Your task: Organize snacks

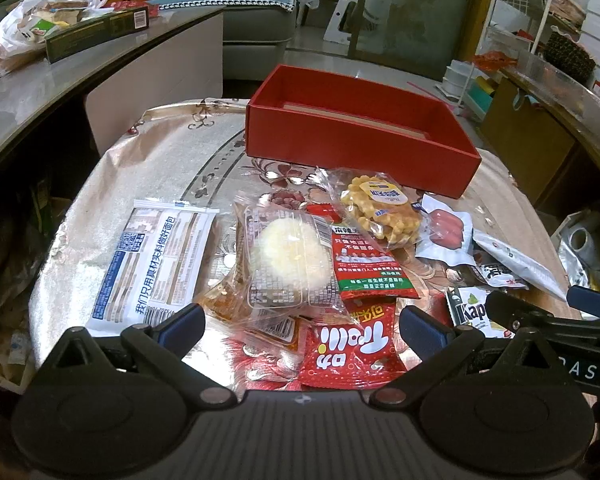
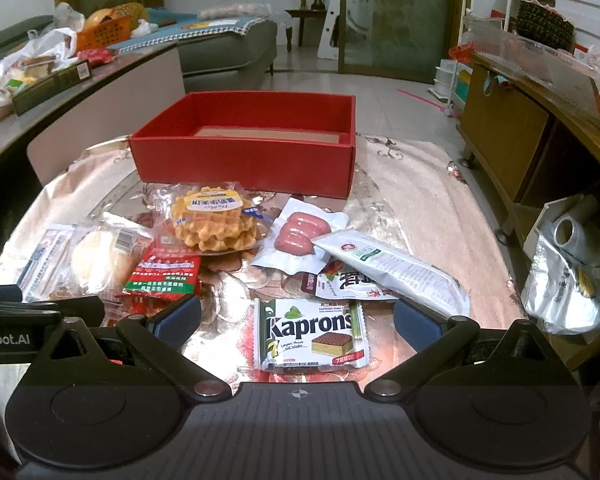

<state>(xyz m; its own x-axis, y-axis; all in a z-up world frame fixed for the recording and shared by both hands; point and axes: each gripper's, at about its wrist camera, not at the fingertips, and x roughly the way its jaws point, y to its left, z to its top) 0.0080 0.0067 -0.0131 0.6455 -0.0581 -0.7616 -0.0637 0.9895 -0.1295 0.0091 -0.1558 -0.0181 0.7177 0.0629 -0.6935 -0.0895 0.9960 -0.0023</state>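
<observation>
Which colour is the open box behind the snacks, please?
The box is red, with a brownish cardboard bottom inside. It shows best in the right wrist view.

A plain red box [image 2: 244, 160] is sitting at the upper middle of the frame, its floor showing brown. The tablecloth [image 2: 412, 200] is shimmering silver with reddish flowers. Lower centre, the Kaprons wafer pack [image 2: 312, 336] is showing white and green; the waffles [image 2: 216, 224] are glowing golden yellow.
</observation>
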